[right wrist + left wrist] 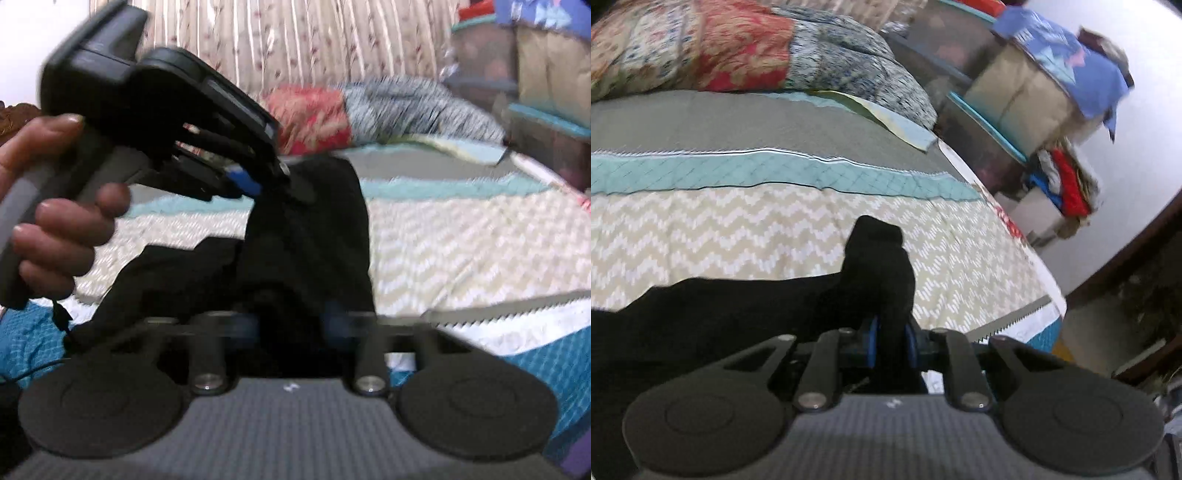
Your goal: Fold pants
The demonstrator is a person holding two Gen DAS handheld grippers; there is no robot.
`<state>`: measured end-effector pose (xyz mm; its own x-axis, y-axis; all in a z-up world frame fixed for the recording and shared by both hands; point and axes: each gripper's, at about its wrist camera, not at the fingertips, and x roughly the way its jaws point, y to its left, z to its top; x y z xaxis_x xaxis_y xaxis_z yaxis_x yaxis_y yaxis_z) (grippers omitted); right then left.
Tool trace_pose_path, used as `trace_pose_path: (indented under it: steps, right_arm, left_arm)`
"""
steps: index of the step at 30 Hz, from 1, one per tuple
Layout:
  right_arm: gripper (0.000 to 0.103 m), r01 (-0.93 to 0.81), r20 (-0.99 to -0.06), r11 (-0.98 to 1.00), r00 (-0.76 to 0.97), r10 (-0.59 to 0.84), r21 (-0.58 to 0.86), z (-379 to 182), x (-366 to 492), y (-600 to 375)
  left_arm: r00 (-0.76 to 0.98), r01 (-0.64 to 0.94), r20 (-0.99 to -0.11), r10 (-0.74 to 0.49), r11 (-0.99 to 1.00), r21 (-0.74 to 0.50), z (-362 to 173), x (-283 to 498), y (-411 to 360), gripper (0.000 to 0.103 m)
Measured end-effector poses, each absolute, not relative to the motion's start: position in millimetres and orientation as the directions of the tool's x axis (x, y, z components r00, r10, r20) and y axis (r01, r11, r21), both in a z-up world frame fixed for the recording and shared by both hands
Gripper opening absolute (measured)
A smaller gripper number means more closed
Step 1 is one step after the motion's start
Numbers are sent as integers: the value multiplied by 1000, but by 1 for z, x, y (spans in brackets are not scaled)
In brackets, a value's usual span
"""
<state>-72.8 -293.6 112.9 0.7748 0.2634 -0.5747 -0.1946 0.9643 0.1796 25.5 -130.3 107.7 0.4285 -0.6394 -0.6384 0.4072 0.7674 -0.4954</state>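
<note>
The black pants [738, 306] hang lifted above a bed with a zigzag and teal cover [738, 229]. My left gripper [891, 332] is shut on a bunched edge of the pants, which sticks up between its blue pads. In the right wrist view the pants [306, 236] hang in a dark fold. My right gripper [291, 325] is shut on the lower part of it. The left gripper [266, 181], held by a hand, pinches the upper edge of the same fold, just above and left of my right gripper.
A patterned quilt [738, 48] is piled at the far end of the bed. Stacked bins with clothes [1045, 92] stand past the bed's right edge [1034, 258]. A striped curtain [295, 40] hangs behind the bed.
</note>
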Motion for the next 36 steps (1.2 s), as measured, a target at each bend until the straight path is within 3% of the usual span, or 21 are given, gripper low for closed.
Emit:
trace_pose_path:
  steps: [9,14,20,21,23,25,27,32,36]
  right_arm:
    - [19,-445,-498,881,734,462,162,146,-68,-214]
    - [19,-535,-557,831,646,521,156,132,-47,-170]
    - [20,-562,-676,809,530,512,173,89,-28,-139]
    - [23,-573,-687,802,516,512,167,86,-27,-137]
    - [26,-586,-682,795,519,516,156,92,-31,-136]
    - [47,-589,-667,784,506,547,196,104,-30,-144]
    - [60,-573,-633,782,516,577,246,112,-34,-155]
    - [60,-482,-545,808,600,586,339,129,-47,-195]
    - [54,-328,-555,843,641,530,427,125,-34,-227]
  left_arm:
    - [575,312,-525,-628,761,-568,125,4,-15,14]
    - [614,140,-575,-541,791,-595,92,-1,45,14]
    - [569,-44,-698,-435,831,-554,24,5,76,17]
    - [562,-66,-710,-424,833,-550,16,4,77,23]
    - [567,-81,-708,-422,826,-557,8,0,78,25]
    - [578,-60,-701,-418,835,-547,14,-3,75,34]
    - [598,-52,-701,-388,854,-517,24,-9,73,47]
    - [671,-13,-623,-402,833,-552,50,-28,82,47]
    - [687,68,-558,-465,806,-588,63,-38,69,47]
